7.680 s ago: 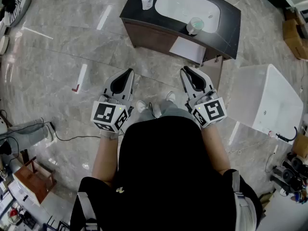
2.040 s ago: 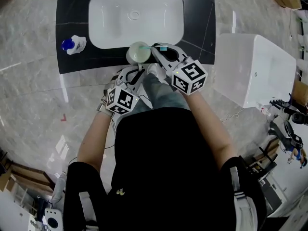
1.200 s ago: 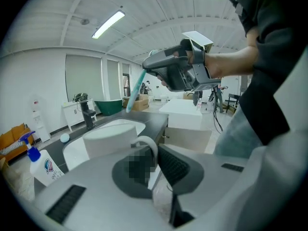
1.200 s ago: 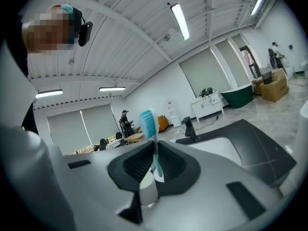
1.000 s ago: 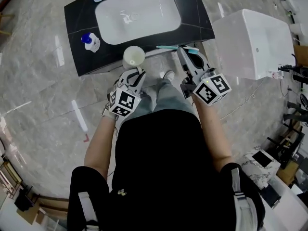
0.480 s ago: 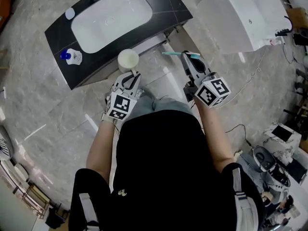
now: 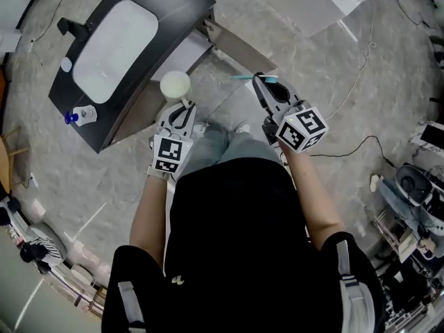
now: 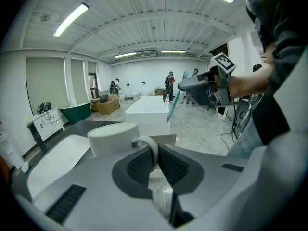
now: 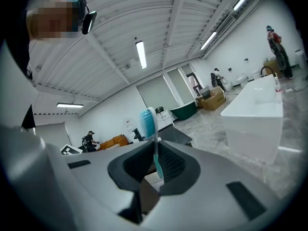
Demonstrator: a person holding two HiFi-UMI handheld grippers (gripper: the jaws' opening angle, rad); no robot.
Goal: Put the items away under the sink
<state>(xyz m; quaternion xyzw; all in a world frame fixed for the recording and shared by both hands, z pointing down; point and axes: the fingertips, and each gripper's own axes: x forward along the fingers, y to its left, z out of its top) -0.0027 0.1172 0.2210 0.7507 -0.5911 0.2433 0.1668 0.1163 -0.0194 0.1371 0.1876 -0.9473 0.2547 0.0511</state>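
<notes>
In the head view my left gripper (image 7: 184,105) is shut on the handle of a white cup (image 7: 175,84), held over the floor just in front of the sink cabinet. The left gripper view shows the cup (image 8: 113,137) with its handle (image 8: 147,146) pinched between the pads. My right gripper (image 7: 259,82) is shut on a teal toothbrush (image 7: 240,77) that lies crosswise, bristles to the right. In the right gripper view the toothbrush (image 9: 150,129) stands upright between the jaws. The black vanity (image 7: 177,5) with its white basin (image 7: 114,50) lies at the upper left.
An open cabinet door (image 7: 239,46) sticks out from the vanity toward my right gripper. A soap bottle (image 7: 80,115) stands on the counter's far corner. A white bathtub (image 7: 326,2) sits at the top right. Cables (image 7: 361,144) and equipment (image 7: 416,186) lie on the floor at right.
The cup and the toothbrush have come off the counter edge and now hang over the floor. The vanity has swung to the upper left of the head view, and the open door has come into sight.
</notes>
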